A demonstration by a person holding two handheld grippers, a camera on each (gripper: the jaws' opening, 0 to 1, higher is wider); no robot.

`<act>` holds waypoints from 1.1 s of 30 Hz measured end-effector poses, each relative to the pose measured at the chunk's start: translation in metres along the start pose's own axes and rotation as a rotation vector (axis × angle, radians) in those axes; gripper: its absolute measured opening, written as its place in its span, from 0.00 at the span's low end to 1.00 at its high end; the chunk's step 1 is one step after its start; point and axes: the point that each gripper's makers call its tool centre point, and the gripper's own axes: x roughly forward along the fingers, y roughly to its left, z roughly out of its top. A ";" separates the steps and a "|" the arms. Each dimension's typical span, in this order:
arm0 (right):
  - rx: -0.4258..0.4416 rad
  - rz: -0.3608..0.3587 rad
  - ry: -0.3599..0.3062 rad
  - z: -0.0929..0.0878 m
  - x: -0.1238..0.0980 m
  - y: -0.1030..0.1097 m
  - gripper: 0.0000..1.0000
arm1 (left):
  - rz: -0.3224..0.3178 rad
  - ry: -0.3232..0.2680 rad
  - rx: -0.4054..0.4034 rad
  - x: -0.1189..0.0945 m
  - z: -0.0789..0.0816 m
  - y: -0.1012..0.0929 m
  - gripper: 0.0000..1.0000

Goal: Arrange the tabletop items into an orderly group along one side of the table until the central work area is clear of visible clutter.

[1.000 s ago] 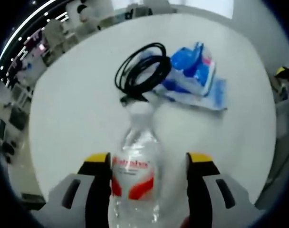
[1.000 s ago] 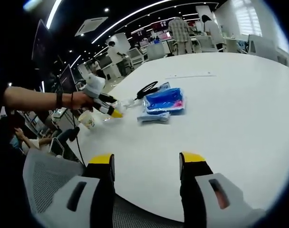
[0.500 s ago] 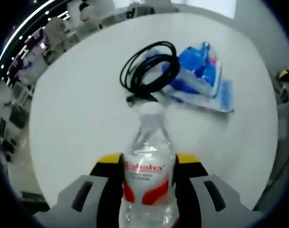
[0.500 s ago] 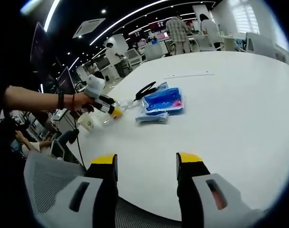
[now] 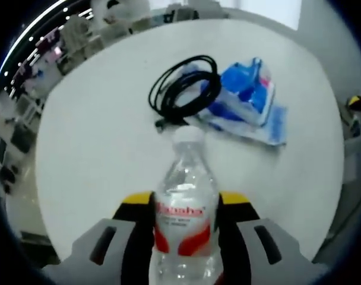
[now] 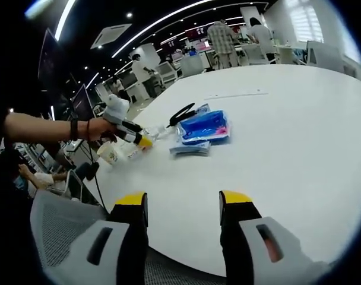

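My left gripper (image 5: 186,205) is shut on a clear water bottle (image 5: 185,202) with a red and white label, its cap pointing toward a coiled black cable (image 5: 183,89). Just right of the cable lie blue plastic packets (image 5: 246,101) on the white table (image 5: 91,136). In the right gripper view my right gripper (image 6: 183,205) stands open near the table's front edge with nothing between its jaws. Far to the left there, a person's hand holds the left gripper (image 6: 139,139) with the bottle (image 6: 154,132) beside the cable (image 6: 181,111) and the blue packets (image 6: 203,127).
A mesh chair back (image 6: 65,219) sits below the table edge at the left of the right gripper view. A sheet of paper (image 6: 237,93) lies farther back on the table (image 6: 299,136). People and desks stand in the background.
My left gripper's jaws have closed in on the water bottle, which now stands more centred between them. The right gripper has barely moved.
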 end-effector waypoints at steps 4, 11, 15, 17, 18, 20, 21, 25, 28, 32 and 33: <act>0.000 0.002 -0.006 0.001 0.000 0.001 0.46 | 0.009 -0.022 -0.019 -0.006 0.001 0.003 0.37; 0.000 0.004 -0.008 0.002 -0.001 0.002 0.45 | 0.012 -0.053 -0.027 -0.019 0.002 0.004 0.37; -0.005 0.007 -0.004 0.001 0.000 0.003 0.45 | 0.018 -0.069 -0.037 -0.027 0.002 0.004 0.37; -0.008 0.005 -0.001 0.001 -0.001 0.002 0.45 | 0.022 -0.080 -0.048 -0.030 0.002 0.006 0.37; -0.009 0.004 -0.002 0.001 -0.001 0.003 0.45 | 0.023 -0.083 -0.050 -0.031 0.002 0.007 0.37; -0.007 0.006 -0.004 0.001 -0.001 0.003 0.45 | 0.027 -0.091 -0.054 -0.033 0.003 0.008 0.37; -0.007 0.005 -0.004 0.001 -0.001 0.003 0.45 | 0.028 -0.095 -0.056 -0.035 0.003 0.009 0.37; -0.010 0.008 -0.001 0.001 -0.001 0.005 0.44 | 0.041 -0.122 -0.071 -0.042 0.007 0.013 0.36; -0.016 0.008 0.002 0.001 -0.001 0.006 0.44 | 0.051 -0.149 -0.091 -0.048 0.012 0.016 0.36; -0.018 0.009 0.002 0.001 -0.002 0.007 0.44 | 0.067 -0.175 -0.106 -0.054 0.019 0.023 0.36; -0.018 0.008 0.002 0.001 -0.002 0.007 0.44 | 0.076 -0.185 -0.110 -0.057 0.021 0.026 0.36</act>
